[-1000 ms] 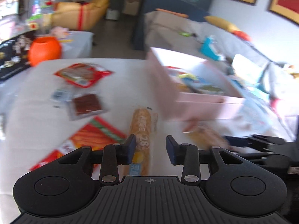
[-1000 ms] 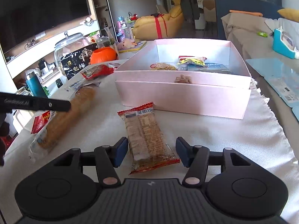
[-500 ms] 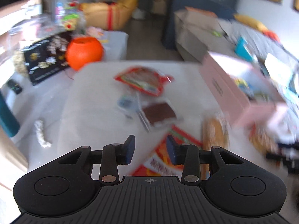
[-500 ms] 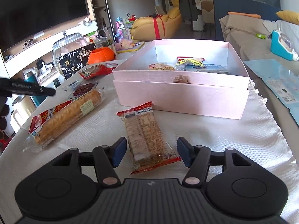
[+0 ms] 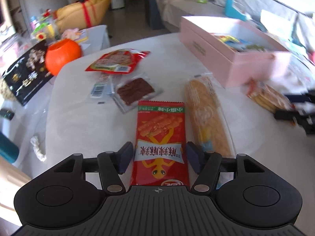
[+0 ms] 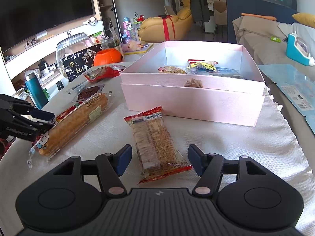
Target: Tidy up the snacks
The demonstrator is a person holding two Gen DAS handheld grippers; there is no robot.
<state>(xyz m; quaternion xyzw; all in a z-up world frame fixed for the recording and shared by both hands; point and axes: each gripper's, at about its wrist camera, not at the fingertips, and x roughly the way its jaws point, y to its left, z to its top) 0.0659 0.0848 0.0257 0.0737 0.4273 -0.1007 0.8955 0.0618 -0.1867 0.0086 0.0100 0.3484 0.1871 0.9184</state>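
My left gripper (image 5: 159, 160) is open, its fingers on either side of a red snack packet (image 5: 160, 137) that lies flat on the table. A long bread roll in clear wrap (image 5: 206, 116) lies just right of it. My right gripper (image 6: 159, 162) is open around the near end of a cracker packet (image 6: 155, 143) lying on the white cloth. The pink box (image 6: 193, 106) stands behind it and holds several snacks (image 6: 200, 65). The left gripper also shows at the left edge of the right wrist view (image 6: 45, 121).
A dark jerky pack (image 5: 134, 91), a red pouch (image 5: 118, 60) and a small clear packet (image 5: 98, 88) lie farther back. An orange pumpkin pot (image 5: 63, 54), a black bag (image 6: 82, 64) and a glass jar (image 6: 69, 47) stand beyond the table's left edge. A sofa (image 6: 265, 39) is right.
My left gripper swung left and came down over the red snack packet, and its jaws opened wider. My right gripper stayed over the cracker packet.
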